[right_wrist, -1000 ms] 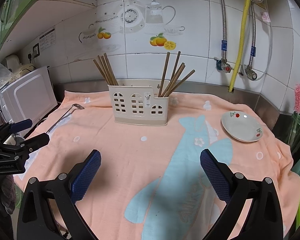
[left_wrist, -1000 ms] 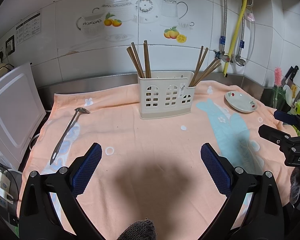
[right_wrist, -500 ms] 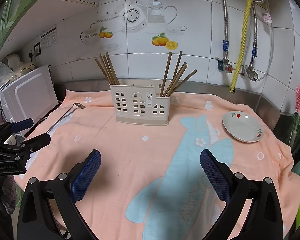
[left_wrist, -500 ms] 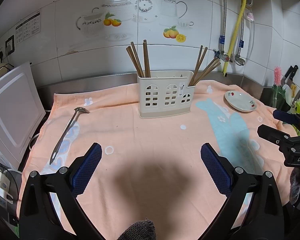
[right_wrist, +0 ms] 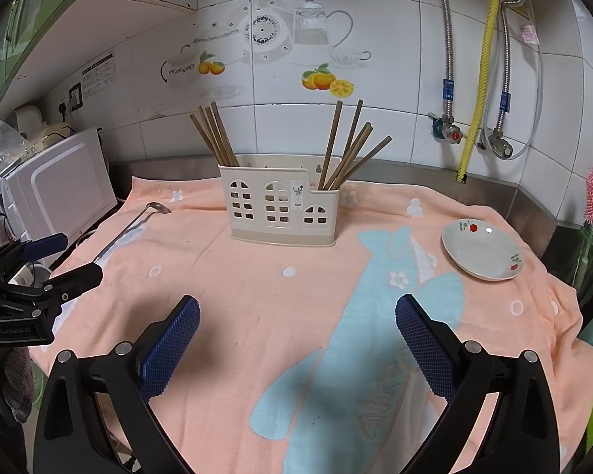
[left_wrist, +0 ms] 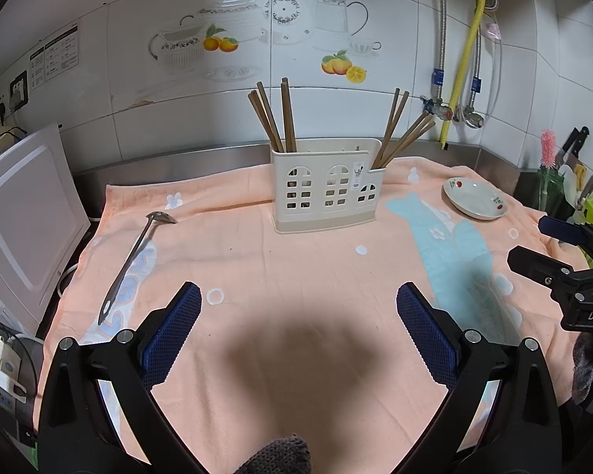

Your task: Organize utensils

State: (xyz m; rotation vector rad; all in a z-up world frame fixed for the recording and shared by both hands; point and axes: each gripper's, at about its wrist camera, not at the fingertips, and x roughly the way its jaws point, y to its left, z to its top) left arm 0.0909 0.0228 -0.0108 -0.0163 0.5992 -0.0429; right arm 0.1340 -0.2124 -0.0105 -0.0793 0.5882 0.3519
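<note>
Both tools hang over the near edge of the peach towel (left_wrist: 296, 268), and nothing is in hand: the left gripper (left_wrist: 298, 330) has its jaws spread wide with only cloth between the blue pads (left_wrist: 174, 331), and the right gripper (right_wrist: 296, 335) is just as wide and just as empty. The cream utensil holder (left_wrist: 326, 191) stands at twelve o'clock from the left gripper, with wooden chopsticks (left_wrist: 274, 116) upright in its end compartments. The one stray piece is the metal ladle (left_wrist: 132, 264), flat on the towel at about ten o'clock, bowl toward the wall. This looks like the step before a pick. The next move likely calls for the left gripper to swing toward ten o'clock, drop low and close across the thin handle. A small plate (right_wrist: 482, 251) sits at two o'clock from the right gripper.
</note>
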